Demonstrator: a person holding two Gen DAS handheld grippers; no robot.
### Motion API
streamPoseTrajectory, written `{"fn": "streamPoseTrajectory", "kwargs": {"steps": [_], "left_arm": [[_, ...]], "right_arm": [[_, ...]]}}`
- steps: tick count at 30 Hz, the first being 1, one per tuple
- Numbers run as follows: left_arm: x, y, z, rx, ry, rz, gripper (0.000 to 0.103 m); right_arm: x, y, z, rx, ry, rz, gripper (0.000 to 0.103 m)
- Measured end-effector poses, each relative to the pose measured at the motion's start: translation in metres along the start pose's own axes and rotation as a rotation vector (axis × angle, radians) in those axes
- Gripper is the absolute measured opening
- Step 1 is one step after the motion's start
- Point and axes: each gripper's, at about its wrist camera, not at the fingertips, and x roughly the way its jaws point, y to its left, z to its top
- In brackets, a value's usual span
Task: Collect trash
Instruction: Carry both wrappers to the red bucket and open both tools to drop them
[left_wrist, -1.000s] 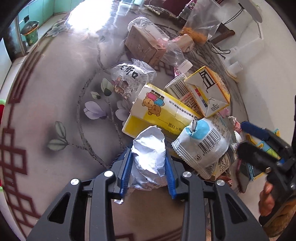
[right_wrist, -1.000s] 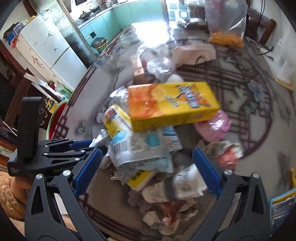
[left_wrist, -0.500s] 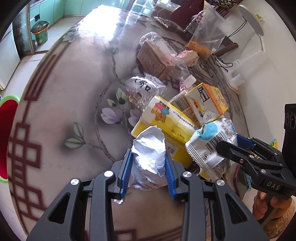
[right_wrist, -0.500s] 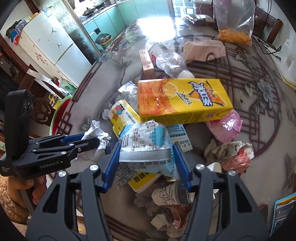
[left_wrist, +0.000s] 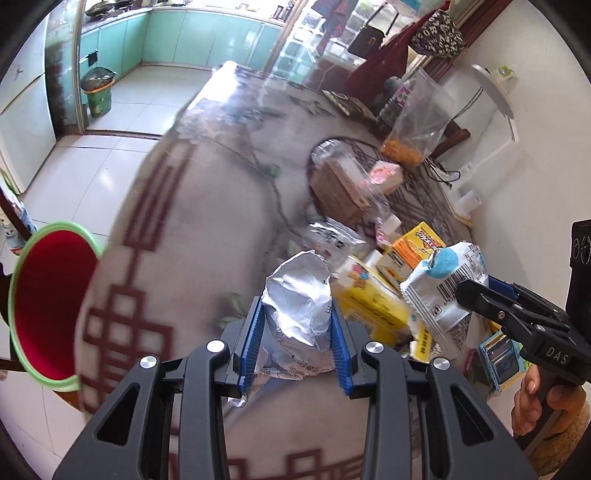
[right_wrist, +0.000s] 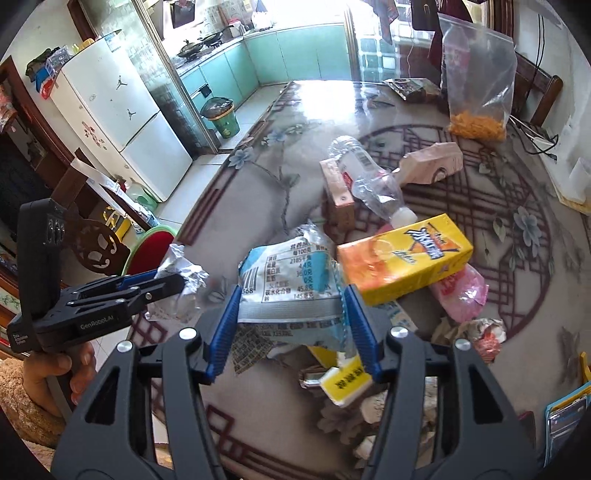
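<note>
My left gripper (left_wrist: 295, 325) is shut on a crumpled silver foil wrapper (left_wrist: 299, 295) and holds it above the table's left part. It also shows in the right wrist view (right_wrist: 162, 284), with the foil (right_wrist: 181, 273). My right gripper (right_wrist: 291, 317) is shut on a blue and white snack packet (right_wrist: 291, 280), lifted over the trash pile. That packet also shows in the left wrist view (left_wrist: 439, 291). A red bin with a green rim (left_wrist: 48, 306) stands on the floor at the left, beside the table edge.
On the patterned table (right_wrist: 498, 206) lie an orange-yellow drink carton (right_wrist: 402, 258), a yellow carton (left_wrist: 369, 299), a crushed clear bottle (right_wrist: 369, 181), a brown box (right_wrist: 336, 195), a pink wrapper (right_wrist: 461, 291) and crumpled paper (right_wrist: 484, 332). A bag of orange snacks (right_wrist: 476, 85) stands at the back.
Both grippers have lifted and swung left with their trash. The right gripper closed on the snack packet a second ago. The red bin has come into the left wrist view.
</note>
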Motion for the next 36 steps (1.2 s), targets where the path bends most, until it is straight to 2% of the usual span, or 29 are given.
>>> {"fn": "streamPoseTrajectory", "kwargs": {"steps": [10, 14, 19, 28, 30, 31, 32, 36], "left_arm": [[-0.047, 0.108, 0.015, -0.053, -0.036, 0.079, 0.032], [-0.062, 0.155, 0.018, -0.084, -0.044, 0.129, 0.032], [-0.068, 0.210, 0.016, -0.143, -0.029, 0.196, 0.034], [-0.067, 0.258, 0.011, -0.202, -0.011, 0.239, 0.034], [-0.068, 0.263, 0.013, -0.211, -0.017, 0.256, 0.043], [-0.069, 0.265, 0.013, -0.217, -0.020, 0.260, 0.056], [-0.071, 0.267, 0.013, -0.226, -0.029, 0.260, 0.064], [-0.076, 0.272, 0.018, -0.240, -0.046, 0.268, 0.064]], "right_arm": [[0.043, 0.095, 0.014, -0.025, 0.029, 0.031, 0.055], [0.067, 0.140, 0.023, -0.051, 0.035, 0.079, 0.055], [0.103, 0.187, 0.033, -0.069, 0.087, 0.160, 0.056], [0.143, 0.244, 0.044, -0.129, 0.152, 0.204, 0.057], [0.147, 0.247, 0.046, -0.125, 0.156, 0.215, 0.067], [0.149, 0.247, 0.047, -0.116, 0.159, 0.215, 0.071], [0.149, 0.247, 0.048, -0.106, 0.158, 0.215, 0.073], [0.145, 0.242, 0.050, -0.086, 0.138, 0.201, 0.074]]}}
